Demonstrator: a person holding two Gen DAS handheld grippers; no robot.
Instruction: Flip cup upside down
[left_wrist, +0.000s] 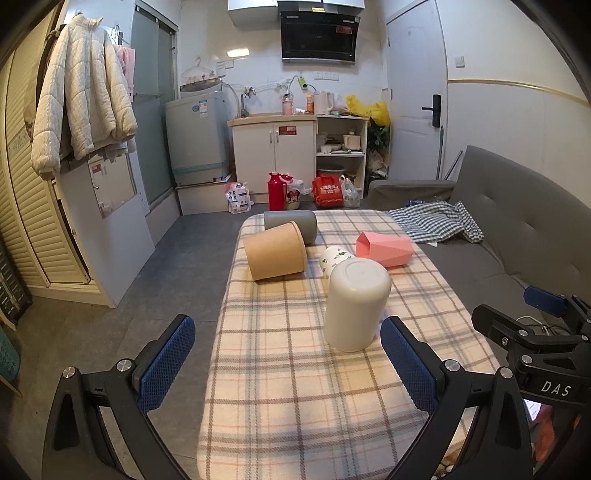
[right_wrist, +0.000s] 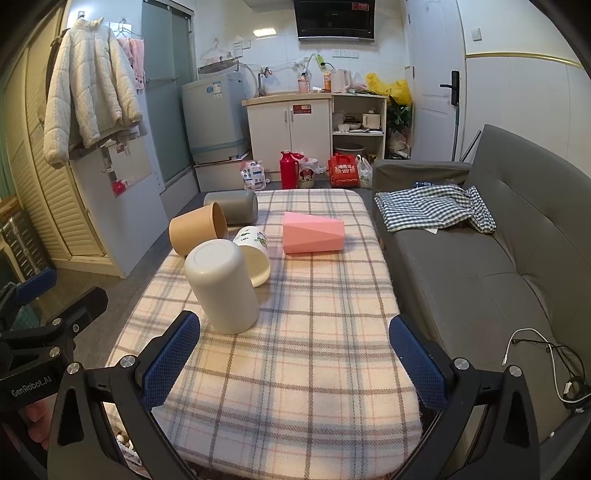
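A cream cup (left_wrist: 356, 304) (right_wrist: 221, 284) stands upside down on the plaid-covered table (left_wrist: 295, 387) (right_wrist: 314, 350). Behind it several cups lie on their sides: a white printed cup (left_wrist: 334, 256) (right_wrist: 253, 254), a brown paper cup (left_wrist: 275, 251) (right_wrist: 197, 229), a grey cup (left_wrist: 291, 223) (right_wrist: 232, 206) and a pink faceted cup (left_wrist: 384, 247) (right_wrist: 314, 232). My left gripper (left_wrist: 288, 354) is open and empty, just short of the cream cup. My right gripper (right_wrist: 295, 354) is open and empty, to the right of the cream cup; it also shows in the left wrist view (left_wrist: 532, 332).
A grey sofa (right_wrist: 480, 277) with a checked cloth (right_wrist: 436, 210) runs along the table's right side. A white cable (right_wrist: 546, 365) lies on the sofa. Floor drops off at the table's left. A red flask (right_wrist: 289, 174) and bags stand beyond the far edge.
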